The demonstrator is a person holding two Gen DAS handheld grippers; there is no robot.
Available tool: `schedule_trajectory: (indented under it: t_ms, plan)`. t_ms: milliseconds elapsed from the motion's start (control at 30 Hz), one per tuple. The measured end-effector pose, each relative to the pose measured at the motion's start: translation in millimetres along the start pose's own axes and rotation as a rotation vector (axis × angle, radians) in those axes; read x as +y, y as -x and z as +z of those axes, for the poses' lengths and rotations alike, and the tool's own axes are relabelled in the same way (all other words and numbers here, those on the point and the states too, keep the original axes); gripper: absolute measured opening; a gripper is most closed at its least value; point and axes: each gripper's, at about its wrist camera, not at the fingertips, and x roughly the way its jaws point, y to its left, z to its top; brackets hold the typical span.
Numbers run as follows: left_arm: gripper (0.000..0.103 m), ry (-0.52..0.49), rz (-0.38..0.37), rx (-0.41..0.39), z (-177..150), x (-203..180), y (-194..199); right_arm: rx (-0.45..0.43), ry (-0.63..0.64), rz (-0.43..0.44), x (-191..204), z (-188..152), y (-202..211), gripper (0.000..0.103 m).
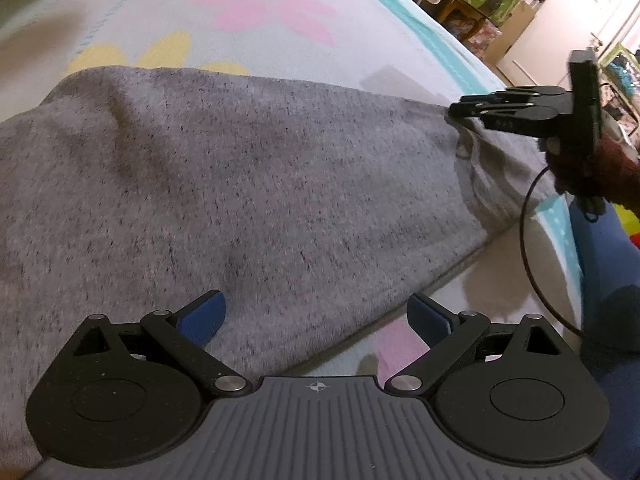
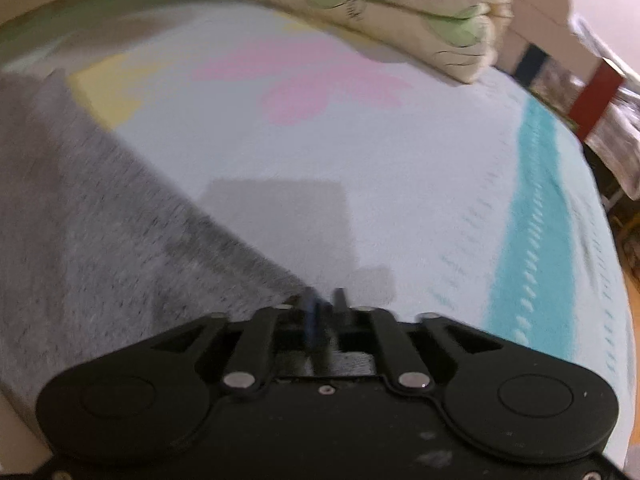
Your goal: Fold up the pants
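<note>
The pants are heather grey, flecked with darker specks; the bedspread beneath is pale bluish-white, printed with large pink and yellow flowers and edged by a turquoise band with small woven dashes; the pillow is cream with green leaves outlined in black; the left gripper is black with blue pads on a ribbed grey body; the right gripper is black too, with a blue pad; the sleeve behind it is dark reddish-brown; a cable there is black.
</note>
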Motion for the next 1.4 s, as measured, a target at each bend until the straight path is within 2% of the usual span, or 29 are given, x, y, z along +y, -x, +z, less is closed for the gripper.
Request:
schedule_trajectory:
  t_ms: [133,233,367,433,500,633,700,833,900,967,1033,1067,1133,1167,1200,1300,1400]
  plan:
    - [0.098,0.034,0.005,-0.024,-10,1,5,-0.017,-0.032,0.026,14,-6,32,0.025]
    - [0.098,0.047,0.016,-0.043,-13,0,9,0.023,-0.041,0.05,30,-18,41,0.027]
    - [0.098,0.047,0.035,-0.048,-17,-6,12,0.107,-0.096,0.071,47,-43,45,0.036]
    - [0.098,0.05,0.05,-0.059,-18,-8,17,0.103,-0.129,0.064,50,-49,52,0.037]
    - [0.098,0.052,0.078,-0.104,-19,-8,26,0.111,-0.159,0.05,50,-49,58,0.038]
    - [0.098,0.084,0.182,-0.222,-14,7,49,0.075,-0.217,0.056,48,-53,79,0.041]
    - [0.098,0.101,0.222,-0.241,-1,22,52,0.075,-0.212,0.061,52,-55,82,0.043]
    - [0.098,0.097,0.348,-0.273,34,54,52,0.099,-0.211,0.063,65,-63,77,0.043]
    - [0.098,0.131,0.383,-0.287,48,73,50,0.1,-0.222,0.059,69,-66,77,0.044]
    - [0.098,0.202,0.445,-0.282,55,94,47,0.099,-0.225,0.053,71,-65,77,0.044]
    - [0.097,0.301,0.561,-0.199,52,120,38,0.1,-0.216,0.049,74,-62,79,0.044]
    - [0.092,0.335,0.57,-0.182,47,131,36,0.098,-0.213,0.047,77,-60,82,0.044]
    - [0.086,0.334,0.537,-0.232,32,136,44,0.086,-0.208,0.047,79,-55,86,0.044]
    - [0.078,0.325,0.555,-0.233,30,133,46,0.076,-0.201,0.047,81,-51,88,0.044]
    - [0.076,0.321,0.571,-0.245,26,130,48,0.065,-0.193,0.046,84,-47,90,0.044]
    - [0.075,0.392,0.539,-0.307,18,131,55,0.011,-0.179,0.078,98,-26,91,0.045]
    - [0.075,0.406,0.523,-0.315,17,130,58,-0.037,-0.154,0.142,125,2,83,0.046]
